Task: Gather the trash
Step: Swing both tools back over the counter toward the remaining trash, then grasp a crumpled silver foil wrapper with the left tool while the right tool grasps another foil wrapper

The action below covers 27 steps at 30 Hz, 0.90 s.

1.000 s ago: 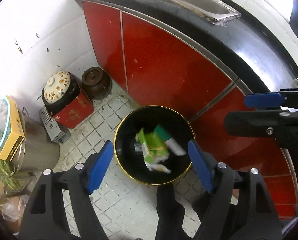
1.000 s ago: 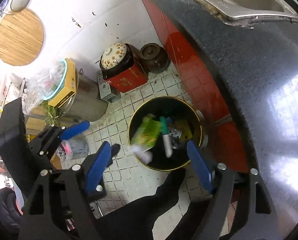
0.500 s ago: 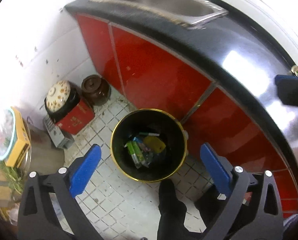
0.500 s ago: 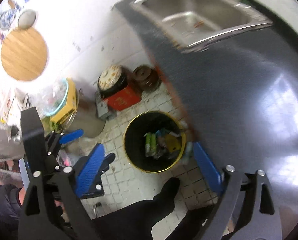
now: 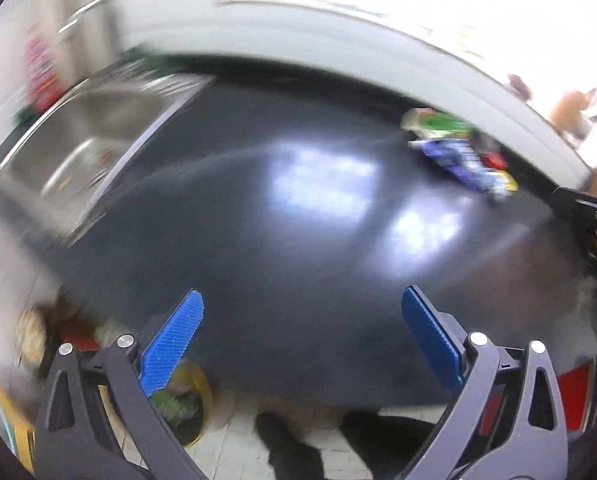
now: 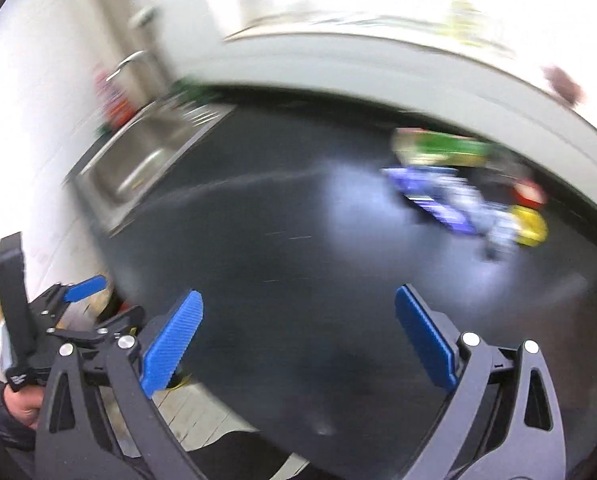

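Trash pile (image 6: 462, 196) (green, purple, yellow wrappers, blurred) lies on desk (image 6: 298, 280) at 2 o'clock, well apart from both claws. Left claw (image 5: 300, 340) and right claw (image 6: 296, 338) spread, empty. Risk: fast swing overshoots, scattering wrappers off desk.

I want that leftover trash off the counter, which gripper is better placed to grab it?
Right, probably. The trash pile lies toward the counter's right side, and the right gripper is open and empty, though so is the left.
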Motion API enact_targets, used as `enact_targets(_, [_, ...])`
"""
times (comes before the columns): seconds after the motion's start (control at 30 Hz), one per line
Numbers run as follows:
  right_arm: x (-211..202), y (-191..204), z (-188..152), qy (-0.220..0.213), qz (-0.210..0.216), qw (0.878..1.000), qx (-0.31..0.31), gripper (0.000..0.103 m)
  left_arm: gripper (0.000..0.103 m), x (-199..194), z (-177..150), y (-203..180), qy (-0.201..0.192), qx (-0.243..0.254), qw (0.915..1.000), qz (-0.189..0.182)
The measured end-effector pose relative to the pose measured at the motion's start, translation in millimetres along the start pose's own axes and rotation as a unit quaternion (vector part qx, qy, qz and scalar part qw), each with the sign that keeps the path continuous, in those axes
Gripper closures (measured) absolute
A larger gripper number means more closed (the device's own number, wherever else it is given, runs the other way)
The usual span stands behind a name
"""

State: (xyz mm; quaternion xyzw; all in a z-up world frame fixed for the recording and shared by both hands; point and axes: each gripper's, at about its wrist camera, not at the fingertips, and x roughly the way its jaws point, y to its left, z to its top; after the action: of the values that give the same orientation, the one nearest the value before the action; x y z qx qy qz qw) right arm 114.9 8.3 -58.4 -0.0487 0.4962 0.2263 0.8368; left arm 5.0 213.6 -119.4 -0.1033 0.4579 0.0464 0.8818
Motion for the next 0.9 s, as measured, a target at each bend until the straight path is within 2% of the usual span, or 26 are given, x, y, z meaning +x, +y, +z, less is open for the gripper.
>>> enact_targets(0.1, [-20.5, -74.8, -11.1, -0.017, -0.036, 0.998, 0.056, 0.009, 0.007, 16.0, 22.5, -65.0, -0.005, 0.057, 0.9978, -0.035])
enact_targets(0.2, [-31.4, -123.5, -17.5, -0.027, -0.055, 0.994, 0.092, 0.009, 0.007, 29.0, 35.3, -119.0, -0.008, 0.108, 0.9923, -0.059])
enact_targets(0.37, [-30.7, -177.2, -23.2, -0.029, -0.061, 0.99, 0.123, 0.01, 0.007, 47.8, 55.8, -181.8, -0.02, 0.182, 0.9798, -0.08])
enact_targets(0.6, [6.8, -197.5, -6.5, -0.011, -0.036, 0.991, 0.128, 0.021, 0.007, 87.3, 93.6, -212.8, -0.031, 0.23, 0.9686, -0.09])
enact_targets(0.73, [39.5, -206.8, 6.5, 0.008, -0.029, 0.992, 0.119, 0.029, 0.007, 118.9, 115.2, -229.5, -0.04, 0.279, 0.9552, -0.089])
enact_targets(0.9, [83.5, -219.0, 18.4, 0.039, -0.02, 0.992, 0.116, 0.039, 0.007, 167.6, 142.8, -250.4, -0.028, 0.349, 0.932, -0.095])
